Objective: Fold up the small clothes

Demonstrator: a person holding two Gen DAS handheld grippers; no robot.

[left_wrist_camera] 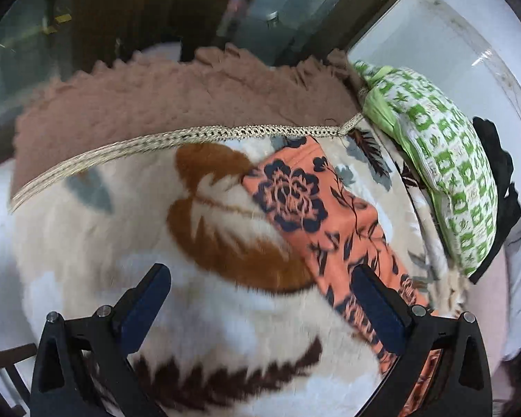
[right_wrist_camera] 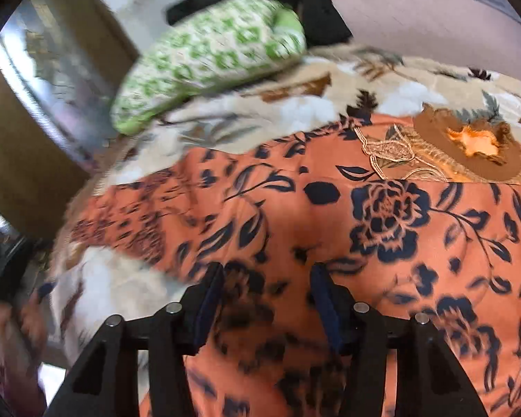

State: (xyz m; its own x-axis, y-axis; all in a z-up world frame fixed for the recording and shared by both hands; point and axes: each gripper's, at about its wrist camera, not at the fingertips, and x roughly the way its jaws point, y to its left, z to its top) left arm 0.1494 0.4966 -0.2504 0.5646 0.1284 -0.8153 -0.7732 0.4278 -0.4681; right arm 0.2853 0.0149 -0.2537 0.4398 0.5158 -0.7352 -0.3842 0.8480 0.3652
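Orange floral garment (no label visible) on fleece blanket.

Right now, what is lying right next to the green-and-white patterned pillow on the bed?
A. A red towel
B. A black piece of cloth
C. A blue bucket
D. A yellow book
B: a black cloth lies bunched against the far side of the green-and-white pillow, which rests at the edge of the leaf-patterned blanket.

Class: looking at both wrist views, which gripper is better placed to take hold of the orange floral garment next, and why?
Probably the right gripper: its part-open fingers sit directly over the orange, navy-flowered fabric garment. The left gripper is open mostly over the cream leaf-patterned plush blanket, at the garment's narrow end.
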